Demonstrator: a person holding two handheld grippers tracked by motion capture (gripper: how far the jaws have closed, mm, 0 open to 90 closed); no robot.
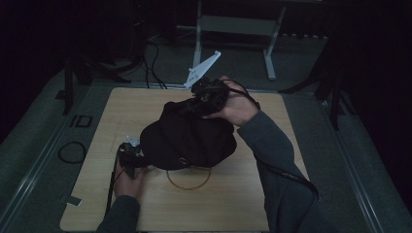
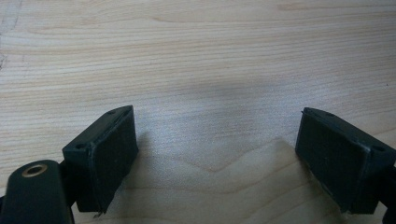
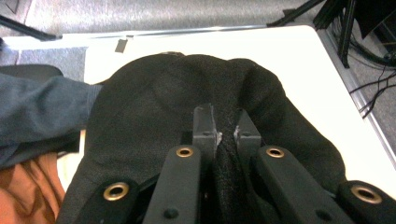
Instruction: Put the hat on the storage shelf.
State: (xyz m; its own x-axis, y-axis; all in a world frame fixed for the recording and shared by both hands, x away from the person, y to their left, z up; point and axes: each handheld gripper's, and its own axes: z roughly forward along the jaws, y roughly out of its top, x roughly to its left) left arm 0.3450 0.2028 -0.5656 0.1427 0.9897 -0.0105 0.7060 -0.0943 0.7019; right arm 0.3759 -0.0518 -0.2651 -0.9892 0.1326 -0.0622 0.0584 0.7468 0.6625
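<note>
Black cap (image 1: 187,138) lifted by its crown over the wooden tabletop (image 1: 252,204).
Right claw (image 3: 227,127) pinches a fold of its matte, bunched fabric; left claw (image 2: 217,154) gapes wide, empty, at the cap's lower edge.

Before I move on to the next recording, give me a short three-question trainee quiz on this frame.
1. True or false: the right hand-held gripper is shut on a fold of the black hat.
2. Multiple choice: what lies between the open jaws of the left hand-held gripper? A) hat fabric B) bare wooden table C) a cable
3. Short answer: in the high view, what is drawn on the table just in front of the hat?

Key
1. True; the jaws pinch the fabric.
2. B
3. A thin circle outline, partly covered by the hat.
</note>
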